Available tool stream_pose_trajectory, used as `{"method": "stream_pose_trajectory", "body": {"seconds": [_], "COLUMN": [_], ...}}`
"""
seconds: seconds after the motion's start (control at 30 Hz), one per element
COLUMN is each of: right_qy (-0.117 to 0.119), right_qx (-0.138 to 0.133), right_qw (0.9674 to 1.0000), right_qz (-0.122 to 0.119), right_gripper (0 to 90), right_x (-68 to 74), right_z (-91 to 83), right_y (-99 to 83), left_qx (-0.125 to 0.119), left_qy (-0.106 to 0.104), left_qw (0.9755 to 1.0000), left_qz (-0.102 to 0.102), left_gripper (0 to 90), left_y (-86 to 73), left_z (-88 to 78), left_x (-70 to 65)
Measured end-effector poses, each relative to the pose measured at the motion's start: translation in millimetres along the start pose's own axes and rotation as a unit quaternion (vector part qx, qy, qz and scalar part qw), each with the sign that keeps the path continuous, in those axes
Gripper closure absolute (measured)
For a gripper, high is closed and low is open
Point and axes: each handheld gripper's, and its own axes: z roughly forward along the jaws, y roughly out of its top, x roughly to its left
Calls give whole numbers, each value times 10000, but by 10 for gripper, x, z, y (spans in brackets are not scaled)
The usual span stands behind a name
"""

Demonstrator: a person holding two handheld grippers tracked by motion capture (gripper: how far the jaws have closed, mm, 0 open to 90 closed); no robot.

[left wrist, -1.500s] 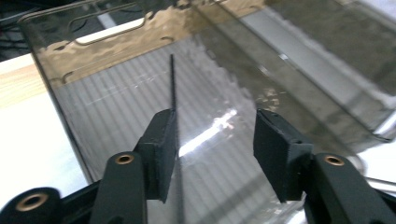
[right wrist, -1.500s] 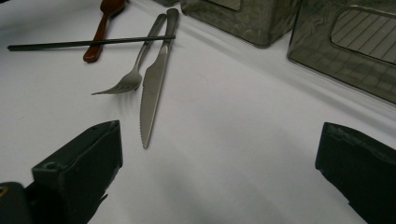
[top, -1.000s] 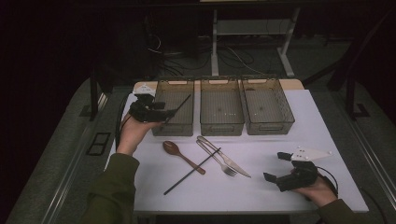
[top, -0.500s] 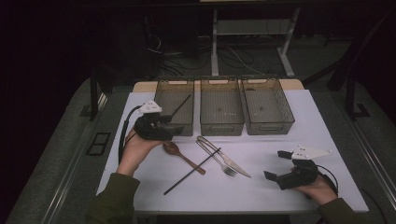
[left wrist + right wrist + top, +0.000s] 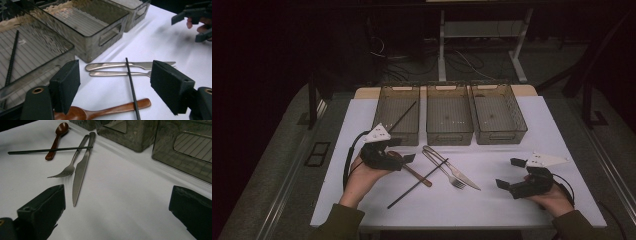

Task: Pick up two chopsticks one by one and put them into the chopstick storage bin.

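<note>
the loose black chopstick (image 5: 418, 183) lies aslant on the white counter (image 5: 512, 205), crossing the wooden spoon (image 5: 414, 173) and the fork (image 5: 443, 169) and knife (image 5: 460, 175) handles. nearest its lower end, the left claw (image 5: 398, 152) hovers over the spoon bowl, its jaws wide, just been opening, nothing between them. well right of the chopstick, the right claw (image 5: 511, 173) rests open and empty. beyond the chopstick stand three clear bins (image 5: 449, 137); the left one holds a second chopstick (image 5: 402, 118).
</note>
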Motion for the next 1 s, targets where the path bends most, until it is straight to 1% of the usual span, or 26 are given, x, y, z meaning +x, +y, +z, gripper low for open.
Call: {"method": "stream_pose_trajectory", "body": {"seconds": [0.03,0.1,0.33,0.47,0.57,0.63,0.73,0.8,0.87,0.93,1.0], "right_qy": [-4,-17,-47,-45,-51,-61,-61,-55,-53,-54,-55], "right_qx": [-5,11,13,18,5,0,1,1,-3,-1,2], "right_qw": [10000,10000,10000,10000,10000,10000,10000,10000,10000,10000,10000], "right_qz": [-4,-8,-11,-9,0,11,13,-6,-9,0,9], "right_gripper": [2,1,1,1,1,2,1,2,1,1,1], "right_x": [4,9,17,29,23,20,21,21,21,21,21], "right_z": [1,-2,-9,-9,-11,-14,-14,-17,-19,-19,-14], "right_y": [-2,-5,-10,-10,-9,-9,-9,-9,-10,-9,-9], "left_qx": [-14,-56,-111,-52,-54,-10,36,107,148,218,272], "left_qy": [3,-3,-75,-24,2,25,3,-4,-37,-65,-98], "left_qw": [10000,10000,9999,10000,10000,10000,10000,9999,9999,9997,9996], "left_qz": [23,5,44,56,26,41,16,48,21,21,56], "left_gripper": [222,217,214,215,216,216,219,222,229,241,285], "left_y": [-13,-52,-253,-361,-428,-463,-526,-572,-614,-650,-680], "left_z": [-10,-25,-34,-27,-23,-18,-2,10,20,23,24], "left_x": [-16,-45,-133,-165,-192,-209,-237,-258,-278,-297,-318]}}
